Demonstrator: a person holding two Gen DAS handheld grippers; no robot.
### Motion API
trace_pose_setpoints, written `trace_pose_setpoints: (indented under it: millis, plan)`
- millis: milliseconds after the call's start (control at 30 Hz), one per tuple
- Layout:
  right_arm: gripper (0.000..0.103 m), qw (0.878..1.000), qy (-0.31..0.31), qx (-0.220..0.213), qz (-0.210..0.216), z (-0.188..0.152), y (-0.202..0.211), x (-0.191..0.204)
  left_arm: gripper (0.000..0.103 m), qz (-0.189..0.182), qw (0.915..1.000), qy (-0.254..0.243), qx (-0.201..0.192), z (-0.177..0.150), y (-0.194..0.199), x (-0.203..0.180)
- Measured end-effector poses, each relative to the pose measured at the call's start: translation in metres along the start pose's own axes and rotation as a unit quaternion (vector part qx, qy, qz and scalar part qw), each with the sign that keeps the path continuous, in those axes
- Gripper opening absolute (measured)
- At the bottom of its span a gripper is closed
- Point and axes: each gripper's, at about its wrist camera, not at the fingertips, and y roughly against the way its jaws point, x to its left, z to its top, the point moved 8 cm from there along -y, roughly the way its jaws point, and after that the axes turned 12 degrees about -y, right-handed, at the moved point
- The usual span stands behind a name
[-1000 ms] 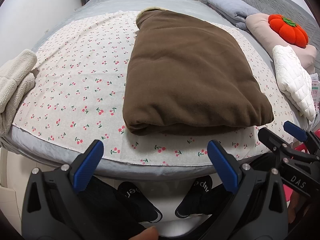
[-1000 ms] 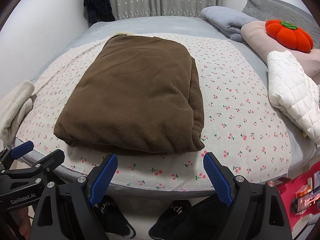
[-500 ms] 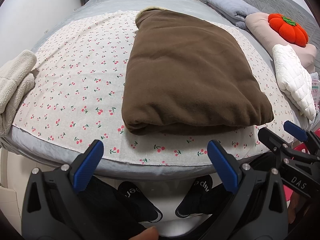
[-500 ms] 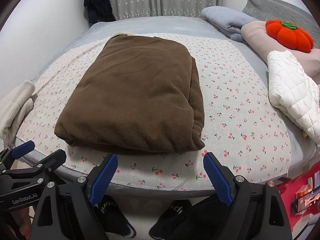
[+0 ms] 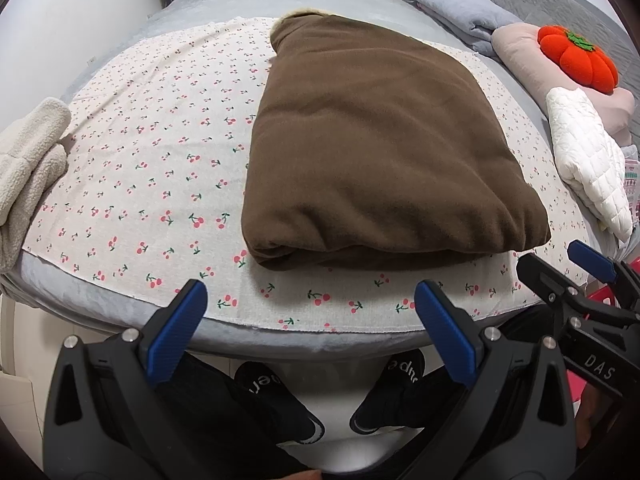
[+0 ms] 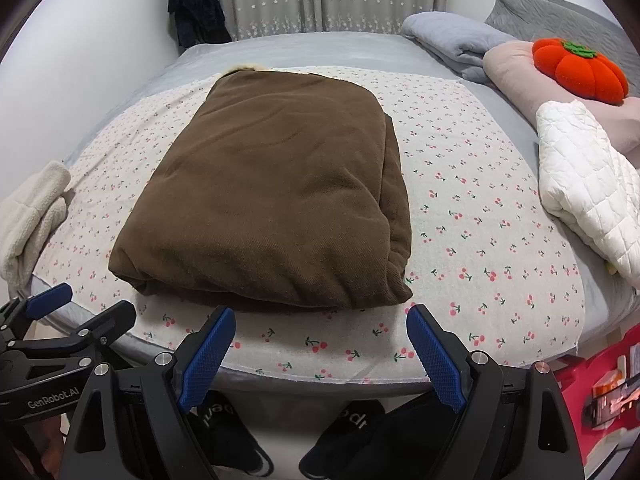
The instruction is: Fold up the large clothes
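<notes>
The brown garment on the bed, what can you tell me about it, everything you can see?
The brown garment is thick, soft, fleece-like cloth, folded into a plump, roughly rectangular bundle. Layered edges show along its right side and near end; a pale fuzzy trim peeks out at the far end. It lies flat on the cherry-print sheet, and nothing else touches it.

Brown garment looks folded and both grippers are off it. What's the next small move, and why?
Probably lower the right gripper toward the near edge of the brown garment to take hold for another fold or to move it aside. It lies as a thick rectangle on the cherry-print sheet, and the left gripper and right gripper are both open and hold nothing, short of that edge.
</notes>
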Motion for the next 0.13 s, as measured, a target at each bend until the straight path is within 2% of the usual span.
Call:
trace_pose_setpoints:
  millis: [133]
  plan:
    - [0.089,1.000,0.001,0.003,0.002,0.0021,-0.0038,0.0011,0.103,-0.011,0.9999,-0.005,0.006,0.0004,-0.0045,-0.0027]
